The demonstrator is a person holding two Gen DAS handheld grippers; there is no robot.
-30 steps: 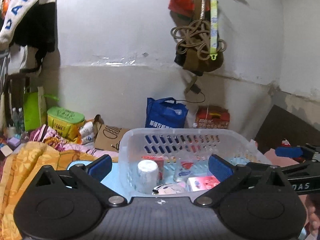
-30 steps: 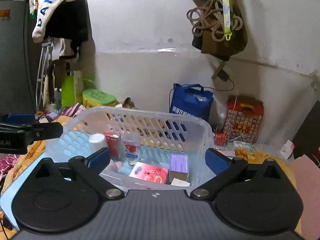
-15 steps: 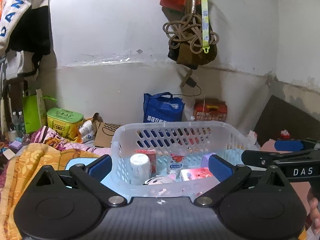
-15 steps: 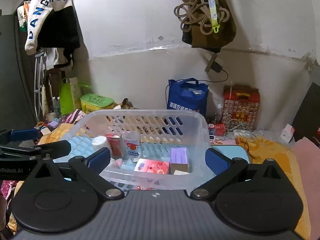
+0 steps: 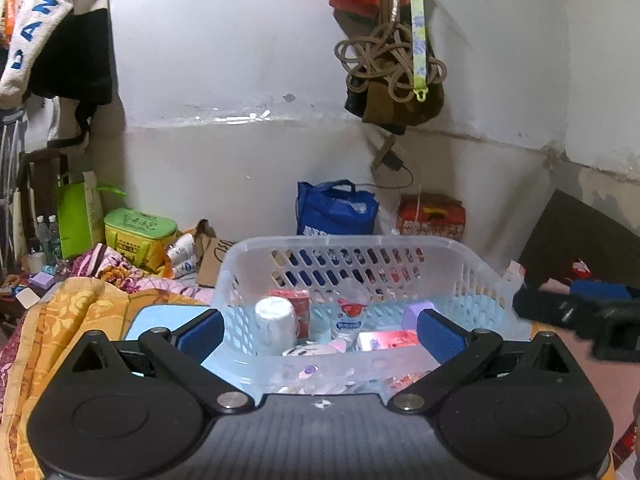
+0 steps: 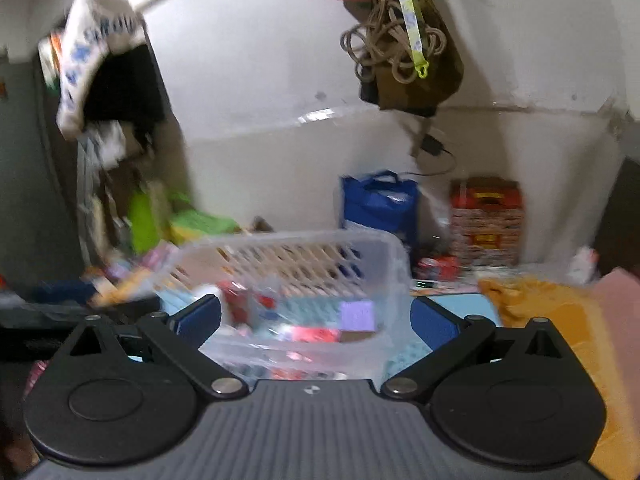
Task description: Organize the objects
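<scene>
Both grippers' fingers (image 5: pixel 198 334) apart, facing basket (image 5: pixel 476 258).

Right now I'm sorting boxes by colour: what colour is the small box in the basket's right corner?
Purple box, clearest in the left wrist view.

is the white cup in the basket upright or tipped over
Upright. In the left wrist view the white cup stands in the clear basket, its round top showing, beside a red carton.

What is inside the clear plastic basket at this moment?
In the basket: a white cup, a red can behind it, a small water bottle, a purple box and a pink packet. The near wall blurs whatever lies lower.
</scene>
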